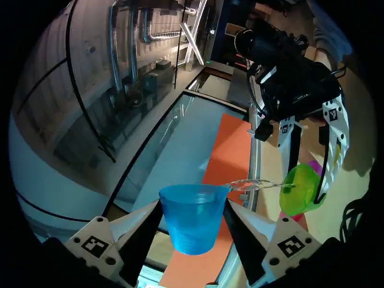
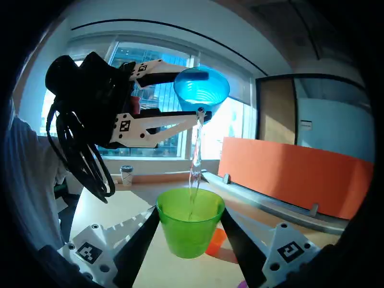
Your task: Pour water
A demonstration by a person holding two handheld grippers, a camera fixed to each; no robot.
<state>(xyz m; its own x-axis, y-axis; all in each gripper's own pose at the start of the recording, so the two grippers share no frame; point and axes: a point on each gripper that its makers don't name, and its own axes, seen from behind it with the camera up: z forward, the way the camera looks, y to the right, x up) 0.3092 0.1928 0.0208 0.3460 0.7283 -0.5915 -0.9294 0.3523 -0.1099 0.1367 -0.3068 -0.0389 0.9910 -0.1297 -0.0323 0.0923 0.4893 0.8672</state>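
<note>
My left gripper point(image 1: 192, 223) is shut on a blue plastic cup point(image 1: 193, 218), tipped over so water streams from its rim. In the right gripper view the same blue cup point(image 2: 201, 89) hangs high, tilted mouth-down, held by the left gripper point(image 2: 192, 91). A thin stream of water point(image 2: 194, 163) falls into the green cup point(image 2: 190, 228), upright between the fingers of my right gripper point(image 2: 189, 230), which is shut on it. From the left gripper view the green cup point(image 1: 301, 189) and the right gripper point(image 1: 309, 192) lie to the right, with the water stream point(image 1: 252, 183) arcing toward them.
An orange partition panel point(image 2: 297, 175) runs along the wooden desk point(image 2: 125, 206). A paper coffee cup point(image 2: 126, 175) stands by the windows. An orange object point(image 2: 217, 241) lies on the desk below the green cup. Black cables point(image 2: 84, 163) hang from the left gripper. A sleeve point(image 2: 24, 182) is at left.
</note>
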